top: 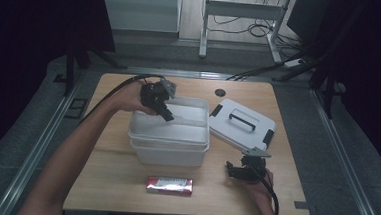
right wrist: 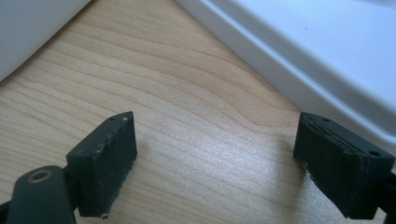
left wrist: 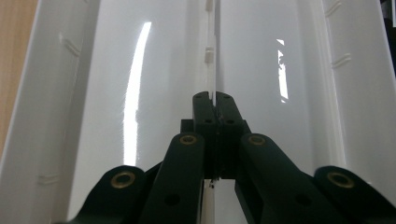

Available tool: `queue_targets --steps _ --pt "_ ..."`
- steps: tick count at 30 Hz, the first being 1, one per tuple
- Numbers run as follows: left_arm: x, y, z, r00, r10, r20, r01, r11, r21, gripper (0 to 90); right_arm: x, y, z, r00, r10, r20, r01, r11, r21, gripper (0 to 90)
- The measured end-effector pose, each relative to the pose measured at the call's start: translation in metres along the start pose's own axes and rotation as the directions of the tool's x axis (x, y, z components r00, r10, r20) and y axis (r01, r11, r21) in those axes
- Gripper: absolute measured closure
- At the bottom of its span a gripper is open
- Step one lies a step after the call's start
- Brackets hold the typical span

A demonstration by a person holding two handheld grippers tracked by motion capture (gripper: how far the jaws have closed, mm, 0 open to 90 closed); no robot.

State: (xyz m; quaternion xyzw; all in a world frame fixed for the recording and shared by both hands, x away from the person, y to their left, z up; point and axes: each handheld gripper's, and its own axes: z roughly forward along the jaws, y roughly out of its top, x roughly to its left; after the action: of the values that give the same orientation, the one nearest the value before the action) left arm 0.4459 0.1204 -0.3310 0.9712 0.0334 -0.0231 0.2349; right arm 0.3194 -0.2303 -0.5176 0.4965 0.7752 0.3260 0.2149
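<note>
Two black, angular hand-held grippers: left gripper (top: pixel 169 117), right gripper (top: pixel 230 170). Thick black cable (top: pixel 110 92) trailing from each. Brass-ringed pivot holes (left wrist: pixel 188 139) along linkage arms; flat rectangular jaws with worn edges. Forearms (top: pixel 75 150) bare, unsleeved.

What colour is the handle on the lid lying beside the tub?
Black, on a white lid; the handle shows best in the high view.

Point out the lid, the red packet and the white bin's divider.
lid (top: pixel 241 124): high view, on its flat top beside the handle.
red packet (top: pixel 169 185): high view, on its middle.
divider (left wrist: pixel 214 56): left gripper view, on its thin upper edge.
</note>
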Motion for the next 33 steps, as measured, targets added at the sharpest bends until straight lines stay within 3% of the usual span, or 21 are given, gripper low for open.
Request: queue_targets --steps 3,9,13,16,17,18,23,24,30,31,33 --pt "-0.001 -0.002 -0.006 0.9999 -0.002 -0.011 0.002 0.9998 -0.018 89.7 0.0 0.0 0.0 1.0 0.006 0.001 -0.006 1.0 -0.001 12.8" --pt "-0.008 -0.018 -0.039 0.9974 -0.03 -0.066 0.026 0.9975 -0.066 89.8 0.0 0.0 0.0 0.9999 0.01 0.002 -0.01 1.0 -0.002 12.7" --pt "-0.012 -0.027 -0.051 0.9953 -0.045 -0.086 0.039 0.9967 -0.071 89.7 0.0 0.0 0.0 0.9999 0.011 0.003 -0.011 1.0 -0.002 12.7" --pt "-0.016 -0.048 -0.068 0.9916 -0.08 -0.102 0.073 0.9952 -0.065 89.7 0.0 0.0 0.0 1.0 0.004 0.003 -0.004 1.0 0.002 12.7" --pt "-0.016 -0.048 -0.068 0.9916 -0.08 -0.102 0.073 0.9952 -0.065 89.7 0.0 0.0 0.0 1.0 0.006 0.003 -0.006 1.0 0.001 12.7" --pt "-0.019 -0.06 -0.073 0.9869 -0.113 -0.116 0.103 0.991 -0.086 89.7 0.0 0.0 0.0 1.0 0.005 0.003 -0.005 1.0 0.002 12.7" --pt "-0.021 -0.084 -0.084 0.9796 -0.149 -0.135 0.137 0.9861 -0.094 89.8 0.0 0.0 0.0 1.0 0.006 0.004 -0.006 1.0 0.002 12.8" --pt "-0.022 -0.097 -0.09 0.9738 -0.174 -0.146 0.161 0.9819 -0.1 89.7 0.0 0.0 0.0 1.0 0.006 0.004 -0.006 1.0 0.002 12.8" --pt "-0.024 -0.125 -0.102 0.9605 -0.219 -0.171 0.202 0.9729 -0.113 89.7 0.0 0.0 0.0 1.0 0.008 0.006 -0.008 1.0 0.002 12.7" --pt "-0.026 -0.134 -0.105 0.9543 -0.241 -0.177 0.22 0.967 -0.128 89.7 0.0 0.0 0.0 0.9999 0.009 0.006 -0.009 1.0 0.002 12.7" --pt "-0.027 -0.144 -0.109 0.9495 -0.254 -0.184 0.232 0.9633 -0.135 89.8 0.0 0.0 0.0 0.9999 0.01 0.007 -0.01 1.0 0.002 12.8"
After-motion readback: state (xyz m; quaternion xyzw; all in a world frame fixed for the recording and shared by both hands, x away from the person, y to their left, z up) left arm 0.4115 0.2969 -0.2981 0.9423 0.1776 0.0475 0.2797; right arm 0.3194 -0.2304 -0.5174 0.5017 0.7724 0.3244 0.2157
